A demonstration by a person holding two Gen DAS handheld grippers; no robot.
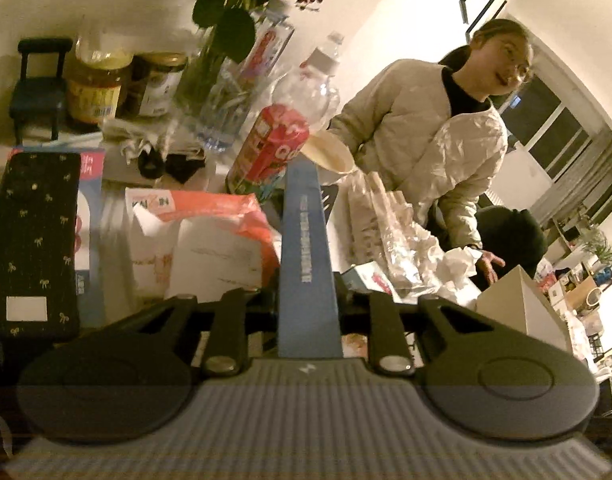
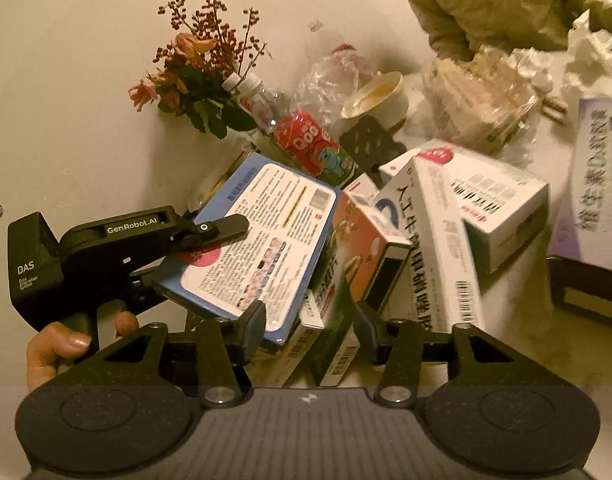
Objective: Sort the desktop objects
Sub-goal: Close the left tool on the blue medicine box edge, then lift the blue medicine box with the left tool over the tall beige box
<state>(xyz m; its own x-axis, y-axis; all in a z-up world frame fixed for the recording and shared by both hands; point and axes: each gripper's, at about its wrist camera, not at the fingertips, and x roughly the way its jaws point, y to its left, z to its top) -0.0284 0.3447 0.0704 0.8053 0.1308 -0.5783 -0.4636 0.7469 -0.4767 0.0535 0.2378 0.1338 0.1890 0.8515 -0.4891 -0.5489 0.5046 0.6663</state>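
Left claw point(image 2: 210, 236) grips blue box point(image 2: 262, 240) by its edge. Right claw point(image 2: 309, 332) apparently open among crowded cartons point(image 2: 437, 240); little free table point(image 2: 517, 280).

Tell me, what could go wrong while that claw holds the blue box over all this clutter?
1. The left claw pinches the blue box near one edge, so it might swing or slip out.
2. The box hangs right over leaning cartons; a nudge could topple them.
3. A red can and paper cup stand close behind and could be knocked over.
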